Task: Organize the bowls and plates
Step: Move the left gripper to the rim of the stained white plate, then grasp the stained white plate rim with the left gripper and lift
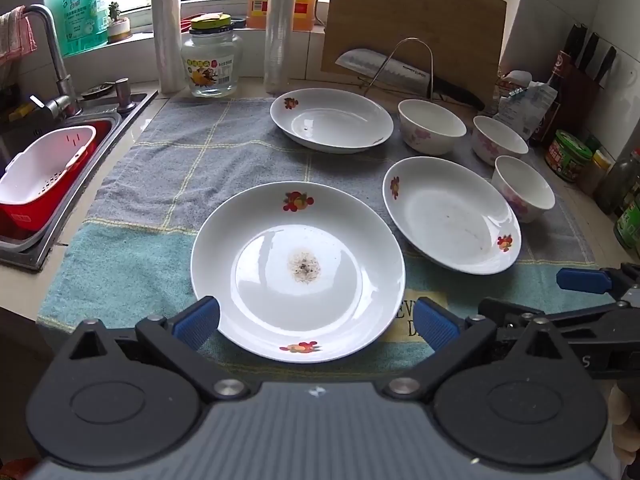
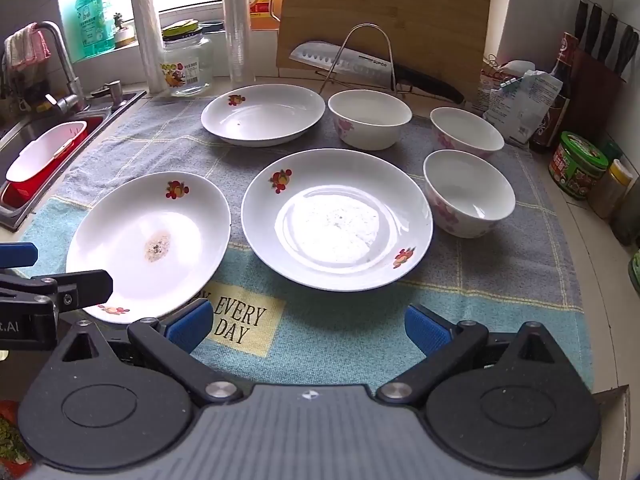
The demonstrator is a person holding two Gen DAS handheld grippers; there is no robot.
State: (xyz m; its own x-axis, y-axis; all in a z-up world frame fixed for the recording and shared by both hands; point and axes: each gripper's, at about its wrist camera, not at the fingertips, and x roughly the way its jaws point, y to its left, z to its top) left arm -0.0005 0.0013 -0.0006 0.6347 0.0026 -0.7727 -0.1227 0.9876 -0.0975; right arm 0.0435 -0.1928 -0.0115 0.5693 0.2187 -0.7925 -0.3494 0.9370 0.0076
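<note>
Three white plates with fruit prints lie apart on a towel. The near plate has a brown stain in its middle. A second plate lies to its right, a third at the back. Three white bowls with pink flowers stand upright at the right, also in the right wrist view. My left gripper is open, its fingers on either side of the near plate's front rim. My right gripper is open and empty over the towel.
The blue-grey towel covers the counter. A sink with a red and white basket is at the left. A jar, rolls, a cutting board and a knife on a rack stand behind. Bottles and jars line the right edge.
</note>
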